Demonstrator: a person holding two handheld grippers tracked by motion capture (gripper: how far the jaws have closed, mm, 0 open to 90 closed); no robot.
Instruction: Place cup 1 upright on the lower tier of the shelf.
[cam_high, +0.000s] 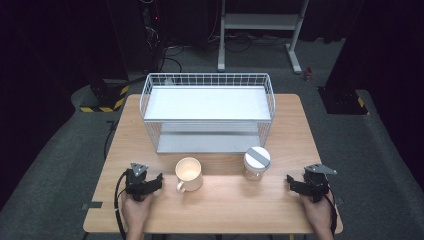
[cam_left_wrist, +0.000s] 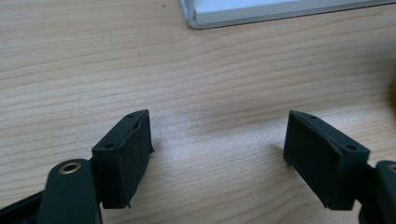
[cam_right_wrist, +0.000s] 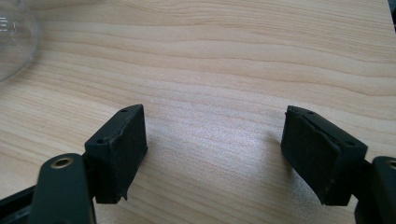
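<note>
both grippers are rested on the wooden table (cam_high: 225, 200), left gripper (cam_high: 159, 179) beside the cream mug (cam_high: 189, 173), right gripper (cam_high: 290, 181) near the glass jar (cam_high: 256, 163); jaws are held wide apart, nothing gripped.

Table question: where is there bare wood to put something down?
The table is bare along its near edge, between the left gripper and the right gripper, and in the strips beside the wire rack. It is crowded between the rack's front, the mug and the jar.
</note>
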